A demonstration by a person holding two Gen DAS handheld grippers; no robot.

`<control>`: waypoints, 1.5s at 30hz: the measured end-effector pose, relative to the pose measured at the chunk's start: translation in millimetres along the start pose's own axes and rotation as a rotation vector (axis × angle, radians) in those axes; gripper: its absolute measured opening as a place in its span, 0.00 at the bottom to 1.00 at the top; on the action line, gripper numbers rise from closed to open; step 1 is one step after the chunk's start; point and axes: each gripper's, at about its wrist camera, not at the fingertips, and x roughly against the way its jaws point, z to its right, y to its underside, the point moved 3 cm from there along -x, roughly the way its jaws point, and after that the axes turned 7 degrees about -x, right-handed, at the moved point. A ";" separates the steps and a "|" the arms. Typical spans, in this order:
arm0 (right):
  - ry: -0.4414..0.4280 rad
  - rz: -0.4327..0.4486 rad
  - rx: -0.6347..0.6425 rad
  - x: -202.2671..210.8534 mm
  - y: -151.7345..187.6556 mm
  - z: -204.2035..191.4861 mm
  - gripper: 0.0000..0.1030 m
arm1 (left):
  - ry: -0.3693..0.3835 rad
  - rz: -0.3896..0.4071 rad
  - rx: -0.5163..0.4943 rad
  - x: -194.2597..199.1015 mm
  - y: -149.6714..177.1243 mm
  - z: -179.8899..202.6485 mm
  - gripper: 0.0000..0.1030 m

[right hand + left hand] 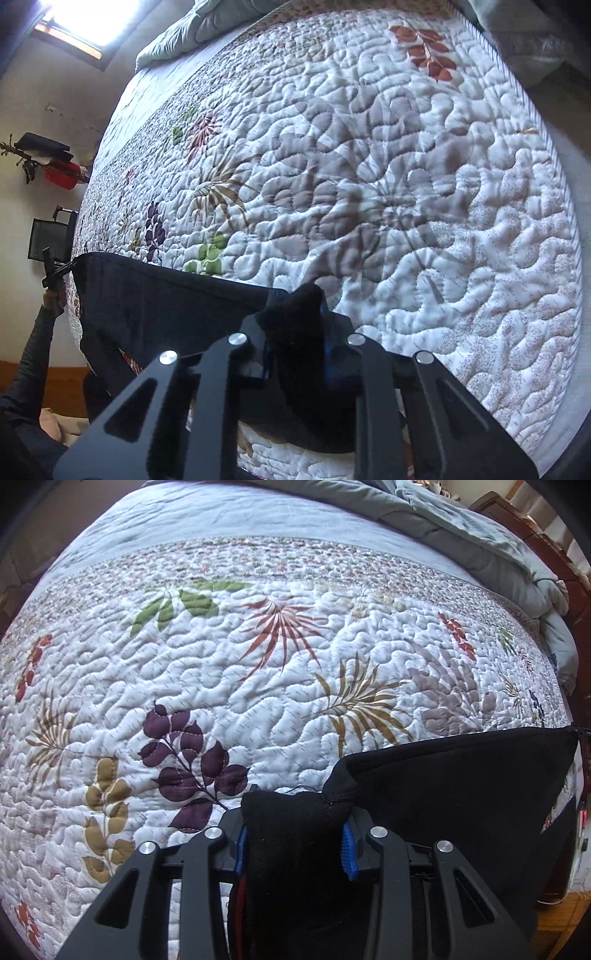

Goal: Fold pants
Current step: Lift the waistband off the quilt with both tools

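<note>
Seen from the left wrist: left gripper (pixel 293 834) at 6 o'clock, closed on a bunched corner of the black pants (pixel 461 775), blue finger pads (pixel 349 853) pressed into the cloth on both sides. From that pinch, a taut top edge running toward 3 o'clock, the dark fabric hanging as a flat sheet over the near edge of the bed's leaf-printed quilt (pixel 258 672). Only in this view: a rumpled grey blanket (pixel 480 528) at 1 o'clock and a wooden headboard (pixel 524 520) behind it. Seen from the right wrist: right gripper (pixel 295 332) at 6 o'clock, likewise clamped on a peaked fold of the pants (pixel 166 306), blue pads barely visible under the cloth. Stretched edge here leading away toward 9 o'clock, ending at the other gripper (pixel 55 273), held up in a sleeved arm (pixel 33 354). Only in this view: a bright window (pixel 85 18) at 11 o'clock, a wall rack with red and black items (pixel 48 158) at 9 o'clock, and the quilt (pixel 406 184) filling the right half. Pants plain black, matte, with a stitched seam near the left pinch, spread wide between both grips.
</note>
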 end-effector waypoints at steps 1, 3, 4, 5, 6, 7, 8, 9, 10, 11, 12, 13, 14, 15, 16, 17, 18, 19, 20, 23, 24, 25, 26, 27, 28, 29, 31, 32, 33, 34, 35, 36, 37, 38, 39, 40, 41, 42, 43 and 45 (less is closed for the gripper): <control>0.001 0.005 0.000 3.4 1.2 -2.3 0.17 | 0.000 0.004 -0.002 2.6 0.3 0.3 0.36; 0.019 0.011 0.004 10.2 5.3 -2.6 0.17 | -0.004 0.021 -0.008 10.1 -0.7 4.5 0.35; 0.034 0.017 0.006 13.2 7.2 -4.4 0.17 | -0.004 0.027 -0.008 12.3 -1.1 5.5 0.34; 0.038 0.020 0.007 15.5 9.8 -2.9 0.17 | 0.000 0.032 -0.004 15.3 -0.6 6.4 0.34; 0.042 0.020 0.005 17.1 12.3 -3.2 0.17 | -0.003 0.035 -0.004 18.1 1.9 5.7 0.34; 0.049 0.013 -0.001 16.3 14.9 -2.7 0.18 | -0.005 0.037 -0.004 18.8 1.6 6.3 0.35; 0.065 0.000 -0.013 13.0 16.5 -0.4 0.23 | -0.003 0.031 0.004 16.9 1.5 5.9 0.35; 0.105 -0.007 -0.028 9.8 17.5 6.3 0.41 | -0.009 0.017 0.013 13.3 2.2 4.2 0.36; 0.156 -0.008 -0.046 6.3 16.9 11.0 0.53 | -0.029 0.002 0.009 8.0 3.2 3.2 0.37; 0.235 0.004 -0.075 5.5 15.6 20.0 0.72 | -0.050 -0.011 0.003 1.9 3.3 3.1 0.38; 0.289 0.022 -0.123 7.9 15.2 31.4 0.72 | -0.067 -0.022 0.015 -3.6 2.9 1.0 0.40; 0.283 0.040 -0.195 12.0 15.8 44.7 0.70 | -0.085 -0.039 0.042 -10.7 1.0 -2.9 0.42; 0.242 0.045 -0.243 15.9 17.7 53.3 0.63 | -0.090 -0.049 0.054 -14.1 0.3 -4.9 0.42; 0.203 0.040 -0.238 18.7 19.6 53.8 0.61 | -0.100 -0.055 0.051 -16.7 -0.7 -4.3 0.42; 0.173 0.029 -0.219 20.1 21.4 51.0 0.62 | -0.111 -0.057 0.034 -17.4 -1.7 -2.1 0.43; 0.132 0.009 -0.192 21.0 23.7 46.4 0.69 | -0.127 -0.053 0.007 -15.3 -2.8 0.3 0.45; 0.112 -0.007 -0.167 21.5 25.2 42.3 0.77 | -0.134 -0.042 -0.009 -10.3 -4.3 0.4 0.52; 0.120 -0.021 -0.145 20.7 25.2 40.0 0.79 | -0.159 -0.018 -0.021 -1.2 -6.5 -2.2 0.64; 0.134 -0.030 -0.138 19.5 24.2 41.0 0.79 | -0.196 0.004 -0.033 6.3 -8.0 -3.9 0.70; 0.115 -0.040 -0.168 11.1 18.6 49.7 0.81 | -0.323 0.055 -0.019 31.9 -16.3 -22.7 0.94; 0.097 -0.044 -0.162 4.6 16.9 48.7 0.82 | -0.264 0.037 0.015 35.4 -18.8 -26.1 0.93; 0.083 -0.046 -0.154 2.5 15.1 51.9 0.84 | -0.182 0.029 0.024 37.7 -22.2 -23.4 0.93; 0.069 -0.048 -0.144 -2.4 14.3 51.6 0.86 | -0.044 0.010 -0.028 40.0 -29.5 -2.1 0.93; 0.064 -0.045 -0.133 -6.5 12.6 51.7 0.87 | 0.010 -0.001 -0.091 39.6 -34.6 16.2 0.93; 0.062 -0.044 -0.126 -7.2 13.5 47.1 0.87 | 0.062 -0.021 -0.212 35.1 -43.3 48.6 0.93; 0.055 -0.041 -0.121 -8.5 12.1 46.9 0.87 | 0.085 -0.034 -0.280 29.0 -49.4 69.5 0.93; 0.028 -0.040 -0.126 -7.2 11.1 45.6 0.86 | 0.174 -0.112 -0.391 -1.2 -67.8 112.4 0.94; 0.017 -0.048 -0.122 -6.5 11.6 44.6 0.82 | 0.194 -0.150 -0.418 -15.5 -73.7 125.2 0.94; 0.011 -0.059 -0.115 -6.8 9.9 43.6 0.78 | 0.210 -0.202 -0.460 -35.5 -81.6 141.3 0.94; 0.005 -0.066 -0.111 -6.4 9.2 43.8 0.77 | 0.222 -0.229 -0.486 -46.4 -85.4 148.2 0.94; -0.010 -0.074 -0.110 -5.8 8.9 43.8 0.74 | 0.245 -0.265 -0.526 -61.9 -91.2 163.2 0.93; -0.036 -0.085 -0.107 -5.8 8.2 43.8 0.71 | 0.283 -0.292 -0.545 -71.7 -95.2 174.8 0.93; -0.055 -0.092 -0.105 -6.8 6.5 42.6 0.69 | 0.329 -0.321 -0.564 -79.4 -97.0 186.3 0.93; -0.073 -0.099 -0.101 -7.2 6.1 42.4 0.68 | 0.353 -0.340 -0.583 -84.5 -97.5 195.4 0.93; -0.083 -0.107 -0.095 -7.5 6.1 43.1 0.68 | 0.375 -0.374 -0.597 -92.7 -97.7 202.2 0.93; -0.087 -0.111 -0.093 -8.8 5.6 43.0 0.68 | 0.383 -0.403 -0.604 -97.7 -95.9 207.0 0.93; -0.096 -0.114 -0.092 -9.6 4.6 42.7 0.68 | 0.376 -0.435 -0.629 -105.6 -93.6 211.4 0.92; -0.114 -0.116 -0.085 -9.4 3.9 40.5 0.66 | 0.368 -0.452 -0.654 -108.2 -91.8 214.5 0.92; -0.135 -0.123 -0.076 -11.5 3.4 36.2 0.63 | 0.378 -0.461 -0.665 -106.9 -91.0 216.8 0.89; -0.160 -0.141 -0.049 -14.2 4.9 29.3 0.60 | 0.388 -0.470 -0.671 -103.9 -93.7 218.0 0.60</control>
